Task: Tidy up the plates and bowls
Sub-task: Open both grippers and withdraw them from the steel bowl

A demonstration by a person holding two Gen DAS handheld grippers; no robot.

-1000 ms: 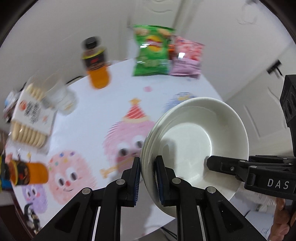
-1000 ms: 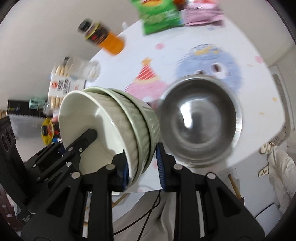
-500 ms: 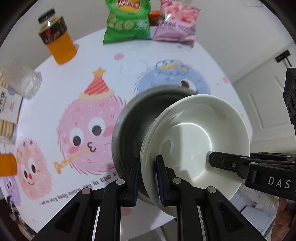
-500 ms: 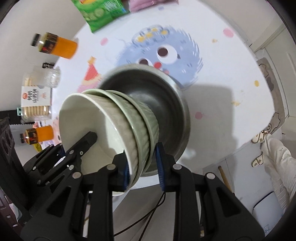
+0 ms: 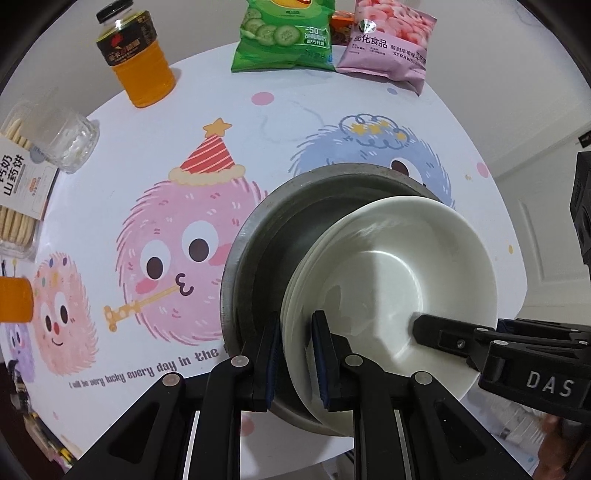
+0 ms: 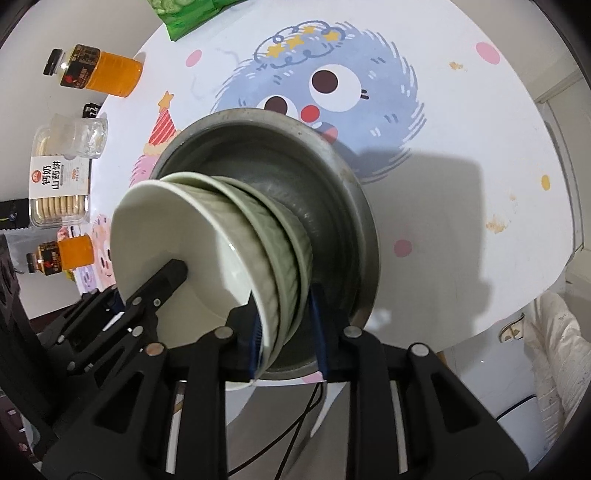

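The left tongs [image 5: 294, 363] are gripping the near rim of a stack of white glazed ceramic bowls [image 5: 391, 273], one blue-padded finger inside the top bowl and the other against the outer wall, so the stack is tilting on edge. The right tongs [image 6: 284, 334] are clenching the rim on the other side of the same stack, which from their camera is showing ribbed pale-green outsides [image 6: 266, 240]; each gripper's finger is reaching into the top bowl in the other's view. The stack is hanging partly inside a large dull grey metal basin [image 5: 266, 236], which is sitting on the round white bench [image 5: 258, 122] printed with fuzzy cartoon monsters, over a blue one [image 6: 321, 74] and beside a pink one in a party hat [image 5: 184, 240]; whether the bowls are touching the basin's bottom cannot be told. Farther out, an orange drink bottle with a black cap [image 5: 135, 55] is standing at the far left edge, with a clear glass jar [image 5: 72, 142] and a clear tray of round biscuits [image 5: 16, 192] near it. A green crisp bag [image 5: 284, 33] and a pink snack bag [image 5: 388, 40] are lying side by side at the far edge. A second orange bottle [image 6: 61, 254] is resting at the bench's left side.
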